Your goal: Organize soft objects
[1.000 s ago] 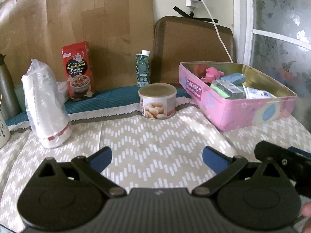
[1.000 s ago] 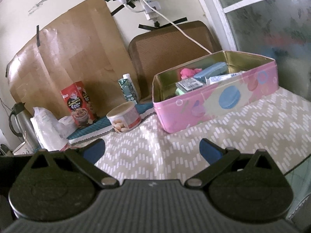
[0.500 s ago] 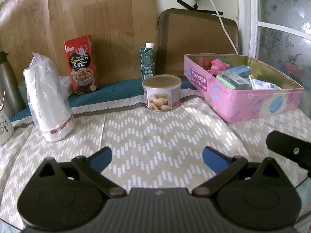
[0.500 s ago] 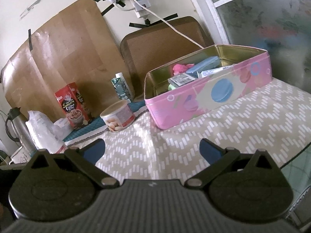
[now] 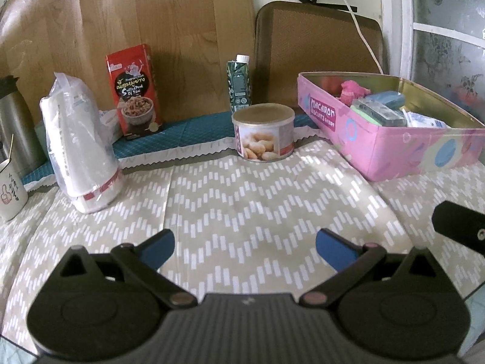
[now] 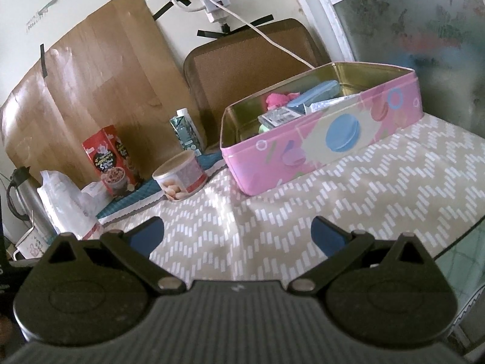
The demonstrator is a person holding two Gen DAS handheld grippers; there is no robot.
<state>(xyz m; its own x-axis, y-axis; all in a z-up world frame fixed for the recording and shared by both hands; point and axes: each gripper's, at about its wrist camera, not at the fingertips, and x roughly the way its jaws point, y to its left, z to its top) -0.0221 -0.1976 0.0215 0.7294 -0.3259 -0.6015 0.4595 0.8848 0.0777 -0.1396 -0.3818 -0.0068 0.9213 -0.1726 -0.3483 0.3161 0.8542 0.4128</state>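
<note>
A pink macaron tin (image 5: 391, 148) (image 6: 306, 151) stands open at the back right of the table. Inside it lie a pink soft item (image 5: 353, 91) (image 6: 277, 99), a blue pouch (image 5: 386, 100) (image 6: 315, 92), a clear packet (image 5: 379, 114) (image 6: 280, 117) and a white tissue pack (image 5: 424, 120). My left gripper (image 5: 245, 245) hovers open above the chevron cloth near the front, with nothing between its blue pads. My right gripper (image 6: 237, 233) is open too, in front of the tin and apart from it. Part of the right gripper's black body (image 5: 460, 226) shows at the left view's right edge.
A peanut can (image 5: 263, 132) (image 6: 180, 176) sits left of the tin. Behind it stand a green carton (image 5: 239, 83) (image 6: 186, 133) and a red box (image 5: 135, 91) (image 6: 110, 160). A bagged cup stack (image 5: 80, 148), a mug (image 5: 9, 188) and a steel flask (image 5: 13, 121) crowd the left. The table edge (image 6: 454, 242) runs at right.
Both grippers have drawn back from the tin, so it looks smaller and farther in both views. Their fingers stayed open and the objects on the table did not move.
</note>
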